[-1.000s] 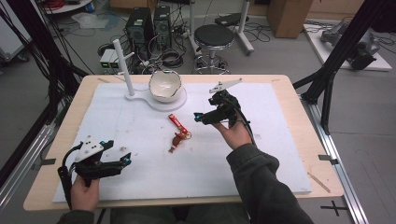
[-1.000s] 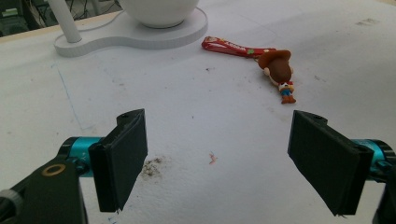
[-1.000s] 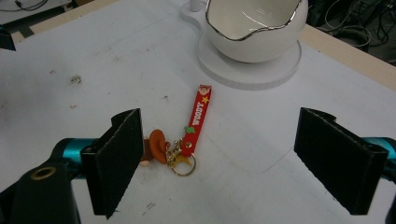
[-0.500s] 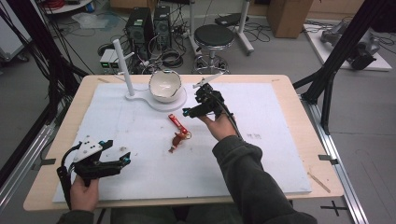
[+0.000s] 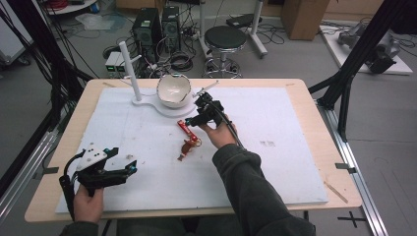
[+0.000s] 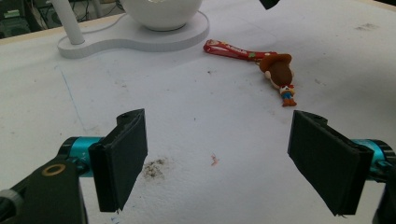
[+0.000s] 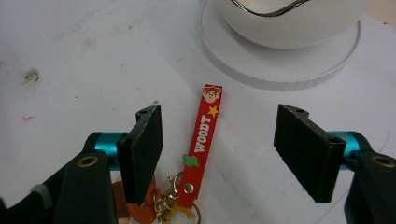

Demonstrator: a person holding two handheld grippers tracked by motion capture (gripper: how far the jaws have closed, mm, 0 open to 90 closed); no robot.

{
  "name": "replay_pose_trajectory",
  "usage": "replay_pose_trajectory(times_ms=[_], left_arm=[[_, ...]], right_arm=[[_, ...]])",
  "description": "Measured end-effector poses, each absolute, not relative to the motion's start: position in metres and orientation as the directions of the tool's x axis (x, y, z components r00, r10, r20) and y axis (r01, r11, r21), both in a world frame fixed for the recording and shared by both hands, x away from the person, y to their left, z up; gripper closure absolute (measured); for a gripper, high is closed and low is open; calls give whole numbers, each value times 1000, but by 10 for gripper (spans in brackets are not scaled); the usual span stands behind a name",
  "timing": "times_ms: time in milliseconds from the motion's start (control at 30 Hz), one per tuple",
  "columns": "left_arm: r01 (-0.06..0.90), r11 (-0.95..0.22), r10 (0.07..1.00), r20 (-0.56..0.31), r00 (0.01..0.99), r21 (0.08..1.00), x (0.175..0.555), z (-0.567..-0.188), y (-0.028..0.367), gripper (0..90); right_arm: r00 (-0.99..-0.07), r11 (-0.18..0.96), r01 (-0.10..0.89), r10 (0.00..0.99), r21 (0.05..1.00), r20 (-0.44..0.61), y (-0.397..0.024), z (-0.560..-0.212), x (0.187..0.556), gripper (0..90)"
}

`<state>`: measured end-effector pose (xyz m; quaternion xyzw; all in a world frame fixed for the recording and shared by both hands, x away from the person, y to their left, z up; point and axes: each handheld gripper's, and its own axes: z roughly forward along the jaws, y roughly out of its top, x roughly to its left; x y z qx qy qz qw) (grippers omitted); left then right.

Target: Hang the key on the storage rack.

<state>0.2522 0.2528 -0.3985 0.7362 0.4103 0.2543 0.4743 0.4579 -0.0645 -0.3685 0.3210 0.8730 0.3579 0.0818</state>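
A keychain lies on the white mat: a red strap [image 5: 185, 129] [image 7: 204, 133] printed WOODY, joined by a metal ring to a small brown-hatted figure [image 5: 188, 146] [image 6: 280, 73]. My right gripper [image 5: 193, 121] [image 7: 223, 142] hangs low over the strap, pointing down at it. Its jaws have just been closing and stand apart on either side of the strap, without touching it. My left gripper [image 5: 129, 166] [image 6: 218, 163] rests at the near left of the mat, open, with nothing between its jaws.
A white bowl [image 5: 173, 89] [image 7: 285, 16] sits on a flat white base [image 5: 169, 109] [image 7: 280, 70] [image 6: 140, 35] just beyond the strap, with a white post [image 5: 129, 69] [image 6: 70, 23] at its left end. The mat [image 5: 275, 142] covers most of the wooden table.
My right gripper has moved left and down from the middle right of the mat to just over the red strap, its jaws narrower. The left gripper has stayed put.
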Motion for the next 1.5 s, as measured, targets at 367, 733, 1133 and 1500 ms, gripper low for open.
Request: replay_pose_trajectory(times_ms=[367, 733, 1133, 1500], left_arm=[[365, -213, 845, -17, 535, 906, 252, -399, 253, 204], [363, -217, 844, -13, 537, 906, 252, -398, 254, 204], [364, -214, 843, -17, 537, 906, 252, -398, 253, 204], [364, -214, 843, -17, 538, 907, 252, -398, 253, 204]], right_arm=[[-786, 579, 516, 612, 631, 81, -46, -390, 463, 398], [-787, 618, 534, 613, 577, 71, -38, -406, 467, 396], [-778, 627, 552, 625, 550, 67, -32, -418, 469, 429], [-768, 638, 547, 640, 542, 22, -26, -424, 469, 501]])
